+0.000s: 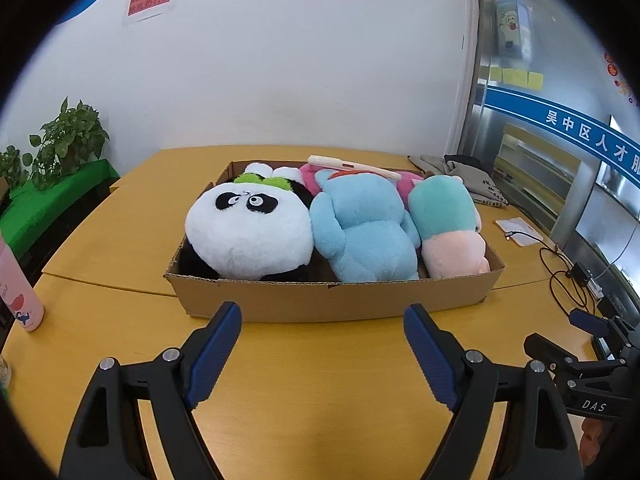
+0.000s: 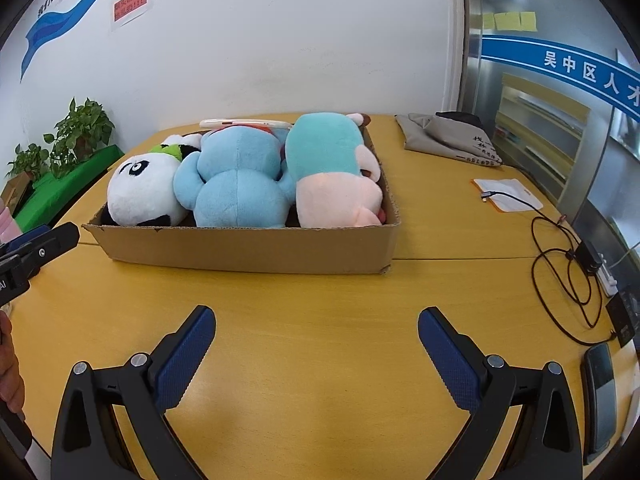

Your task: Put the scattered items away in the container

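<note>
A shallow cardboard box [image 1: 332, 300] [image 2: 248, 250] sits mid-table, packed with plush toys. A panda [image 1: 248, 232] [image 2: 140, 188] lies at its left, a light blue plush [image 1: 364, 236] [image 2: 236, 184] in the middle, a teal and pink plush [image 1: 448, 224] [image 2: 328, 168] at the right. A pink plush [image 1: 310, 178] and a white wand-like item [image 1: 352, 166] [image 2: 244, 123] rest behind them. My left gripper [image 1: 322, 326] hangs open over bare table just before the box's front wall. My right gripper [image 2: 316, 330] is open too, empty, a little further back from the box.
A pink bottle [image 1: 18, 292] stands at the table's left edge. Grey cloth bags [image 2: 448, 136], a white pouch with cable [image 2: 508, 196], black cables with an adapter [image 2: 568, 268] and a dark phone [image 2: 600, 396] lie to the right. Potted plants [image 1: 64, 140] are beyond the table.
</note>
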